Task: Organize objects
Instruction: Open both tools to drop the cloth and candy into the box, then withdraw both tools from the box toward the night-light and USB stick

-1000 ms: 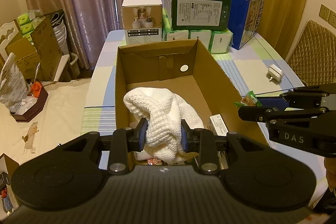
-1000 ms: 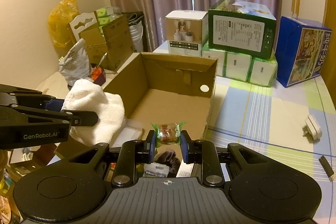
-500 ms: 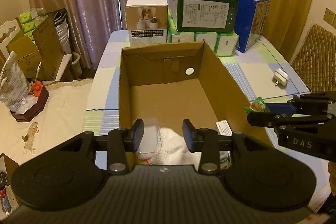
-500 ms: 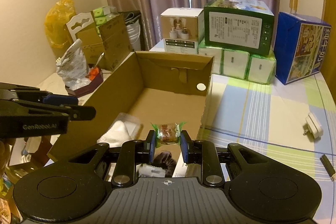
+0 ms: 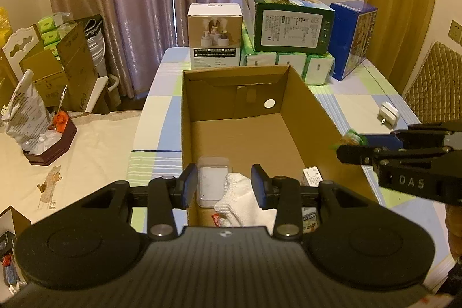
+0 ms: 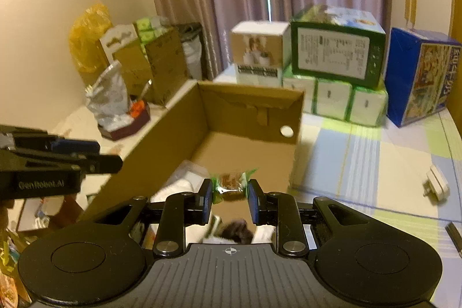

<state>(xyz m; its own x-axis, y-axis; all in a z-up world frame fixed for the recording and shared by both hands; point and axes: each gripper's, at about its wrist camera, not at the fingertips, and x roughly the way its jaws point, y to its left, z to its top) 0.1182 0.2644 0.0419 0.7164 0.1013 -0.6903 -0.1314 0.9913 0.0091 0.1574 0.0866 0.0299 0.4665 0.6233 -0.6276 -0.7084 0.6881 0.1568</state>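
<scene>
The left gripper point(image 5: 225, 186) is wide open w/ nothing in it, up over the near end of the box point(image 5: 306, 106). A white cloth point(image 5: 245, 204) lies in the box below it, next to a clear case point(image 5: 212, 184). The right gripper point(image 6: 229, 194) is closed tight on a candy point(image 6: 231, 184) in a green wrapper, just over the box's right side. The box sits on a checked table point(image 6: 361, 152). A white plug point(image 5: 388, 113) lies well to the right.
</scene>
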